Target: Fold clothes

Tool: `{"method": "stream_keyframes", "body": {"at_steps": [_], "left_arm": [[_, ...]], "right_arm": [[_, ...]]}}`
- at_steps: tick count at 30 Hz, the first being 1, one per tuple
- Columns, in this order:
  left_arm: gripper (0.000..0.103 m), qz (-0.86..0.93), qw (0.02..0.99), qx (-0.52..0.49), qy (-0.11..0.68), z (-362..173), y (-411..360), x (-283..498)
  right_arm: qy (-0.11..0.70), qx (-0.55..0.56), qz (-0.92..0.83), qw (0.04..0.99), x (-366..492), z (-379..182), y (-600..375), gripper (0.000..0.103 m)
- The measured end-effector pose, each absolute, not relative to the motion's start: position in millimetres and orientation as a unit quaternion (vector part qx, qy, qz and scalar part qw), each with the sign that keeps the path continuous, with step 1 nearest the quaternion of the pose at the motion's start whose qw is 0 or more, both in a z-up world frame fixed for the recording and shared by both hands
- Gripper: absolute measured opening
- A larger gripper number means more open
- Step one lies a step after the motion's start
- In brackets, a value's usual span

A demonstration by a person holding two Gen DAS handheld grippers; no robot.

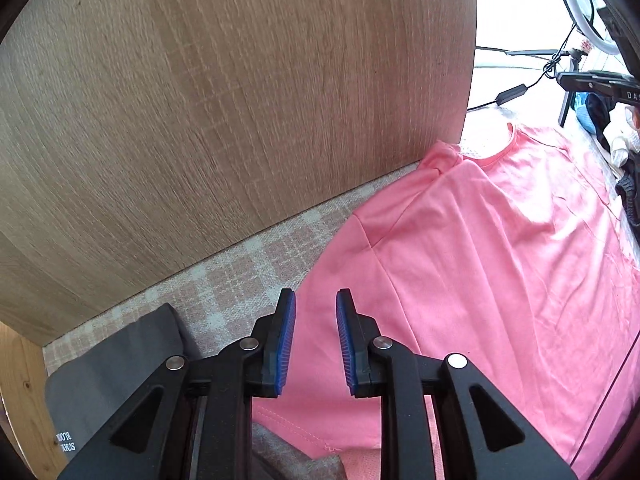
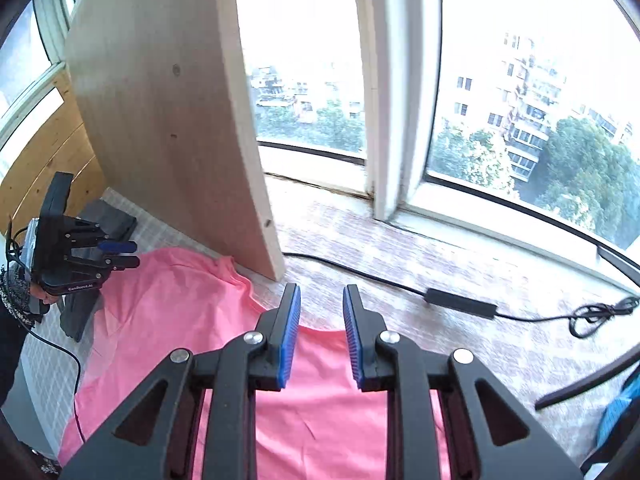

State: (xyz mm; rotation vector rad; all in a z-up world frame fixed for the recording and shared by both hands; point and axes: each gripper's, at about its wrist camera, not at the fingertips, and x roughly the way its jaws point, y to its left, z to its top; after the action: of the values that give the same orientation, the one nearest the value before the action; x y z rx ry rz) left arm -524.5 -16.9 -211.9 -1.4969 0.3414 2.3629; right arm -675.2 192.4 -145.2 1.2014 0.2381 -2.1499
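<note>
Shirt (image 1: pixel 500 240) — pink, thin, limp — lies spread flat on the checked cover (image 1: pixel 248 264) beside the wooden panel (image 1: pixel 240 100). Left claw (image 1: pixel 315 302) and right claw (image 2: pixel 321 298) both spread, holding nothing. Best grip points, I reckon: hem corners or shoulders — fabric will sag.

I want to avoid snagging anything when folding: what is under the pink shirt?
The pink shirt lies flat on a checked cloth that shows along its edges. A grey garment peeks out beneath its hem. Anything else below it is covered.
</note>
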Motion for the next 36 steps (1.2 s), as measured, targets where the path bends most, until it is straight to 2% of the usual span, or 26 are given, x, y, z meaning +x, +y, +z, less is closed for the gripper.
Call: {"method": "stream_keyframes", "body": {"at_steps": [4,9,12,19,22,26,30,36], "left_arm": [[0.020,0.830,0.177,-0.517,0.110,-194,-11,-503],[0.020,0.832,0.212,-0.500,0.119,-162,17,-465],[0.021,0.829,0.230,-0.493,0.128,-150,40,-443],[0.022,0.821,0.256,-0.488,0.152,-130,99,-369],[0.026,0.819,0.272,-0.488,0.135,-126,128,-336],[0.026,0.819,0.281,-0.485,0.120,-135,191,-310],[0.026,0.816,0.292,-0.489,0.099,-152,274,-312],[0.032,0.813,0.285,-0.482,0.161,-188,390,-354]], "right_arm": [[0.067,0.497,-0.836,0.221,-648,-148,302,0.022],[0.078,0.520,-0.836,0.154,-575,-145,386,0.023],[0.058,0.533,-0.832,0.141,-544,-151,418,0.030],[0.095,0.539,-0.819,0.172,-532,-166,423,0.030],[0.117,0.530,-0.816,0.196,-547,-163,413,0.030],[0.174,0.517,-0.807,0.227,-576,-163,397,0.030],[0.206,0.510,-0.789,0.273,-611,-167,393,0.030],[0.233,0.523,-0.751,0.329,-648,-184,386,0.030]]}}
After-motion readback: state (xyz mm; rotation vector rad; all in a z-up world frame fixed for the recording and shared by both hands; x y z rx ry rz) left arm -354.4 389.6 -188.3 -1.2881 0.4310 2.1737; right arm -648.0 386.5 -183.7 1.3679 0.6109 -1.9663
